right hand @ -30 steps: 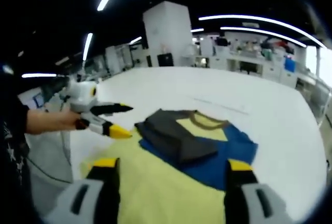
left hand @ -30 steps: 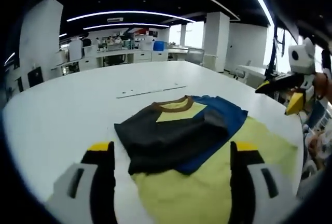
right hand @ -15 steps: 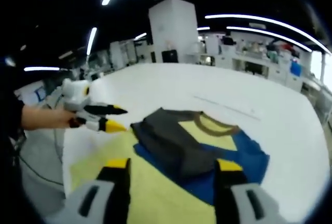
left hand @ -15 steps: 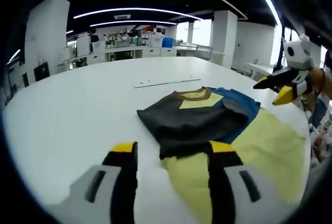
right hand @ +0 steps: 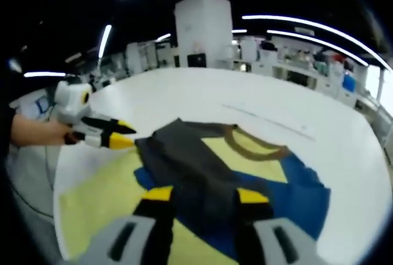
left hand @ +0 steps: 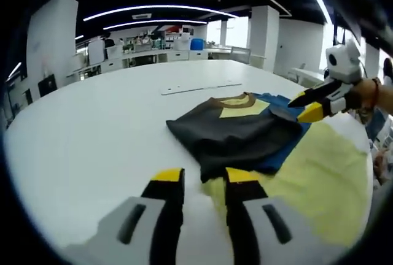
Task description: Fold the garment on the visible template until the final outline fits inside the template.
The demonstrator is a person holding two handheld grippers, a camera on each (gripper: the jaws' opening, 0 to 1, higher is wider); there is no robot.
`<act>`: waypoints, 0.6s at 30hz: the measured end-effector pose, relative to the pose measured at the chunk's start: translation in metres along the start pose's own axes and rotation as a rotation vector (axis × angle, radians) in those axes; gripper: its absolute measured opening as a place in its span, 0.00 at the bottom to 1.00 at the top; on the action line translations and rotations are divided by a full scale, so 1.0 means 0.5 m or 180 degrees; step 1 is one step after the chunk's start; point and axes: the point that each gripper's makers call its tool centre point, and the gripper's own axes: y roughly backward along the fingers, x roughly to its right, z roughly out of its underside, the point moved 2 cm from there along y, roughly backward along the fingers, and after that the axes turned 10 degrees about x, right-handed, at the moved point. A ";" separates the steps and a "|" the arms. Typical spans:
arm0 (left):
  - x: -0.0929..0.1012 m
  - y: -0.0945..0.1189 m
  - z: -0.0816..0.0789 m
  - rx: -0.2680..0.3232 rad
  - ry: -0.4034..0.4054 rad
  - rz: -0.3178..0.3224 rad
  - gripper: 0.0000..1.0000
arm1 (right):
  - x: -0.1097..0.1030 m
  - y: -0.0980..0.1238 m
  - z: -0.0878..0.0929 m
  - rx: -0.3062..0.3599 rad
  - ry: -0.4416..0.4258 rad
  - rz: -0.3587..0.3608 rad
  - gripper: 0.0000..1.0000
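While the folded garment [left hand: 245,133] lies on the yellow template [left hand: 319,179] near the white desk's [left hand: 86,136] edge, left gripper [left hand: 204,182] fingers narrowly parted, empty, right gripper [right hand: 204,196] fingers likewise, gripping nothing.

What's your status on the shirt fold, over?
Both grippers low over the shirt, holding nothing: left gripper by its near edge, right gripper above the dark folded part. Shirt partly folded on the white table. Nothing in the way.
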 end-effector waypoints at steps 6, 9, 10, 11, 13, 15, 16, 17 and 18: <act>-0.006 -0.015 0.006 -0.0011 -0.0013 0.0032 0.12 | 0.016 -0.024 0.013 -0.0032 -0.0029 0.0111 0.24; 0.001 -0.017 0.003 -0.0007 -0.0048 0.0059 0.09 | 0.012 -0.033 0.017 -0.0046 -0.0001 0.0135 0.20; 0.003 -0.020 0.004 -0.0023 -0.0111 0.0076 0.09 | 0.013 -0.036 0.019 -0.0048 0.0007 0.0136 0.20; 0.003 -0.021 0.006 -0.0037 -0.0129 0.0080 0.08 | 0.014 -0.040 0.020 -0.0057 0.0017 0.0141 0.19; 0.005 -0.022 0.007 -0.0047 -0.0135 0.0083 0.04 | 0.017 -0.046 0.024 -0.0078 0.0031 0.0174 0.16; 0.001 -0.021 0.006 -0.0041 -0.0164 0.0056 0.01 | 0.016 -0.046 0.028 -0.0092 0.0028 0.0213 0.11; 0.001 -0.020 0.004 -0.0028 -0.0181 0.0045 0.00 | 0.018 -0.046 0.028 -0.0095 0.0023 0.0228 0.07; 0.002 -0.017 0.001 -0.0006 -0.0203 0.0037 0.00 | 0.019 -0.045 0.028 -0.0097 -0.0018 0.0238 0.03; 0.003 -0.016 -0.002 0.0019 -0.0214 0.0035 0.00 | 0.018 -0.044 0.030 -0.0100 -0.0024 0.0245 0.00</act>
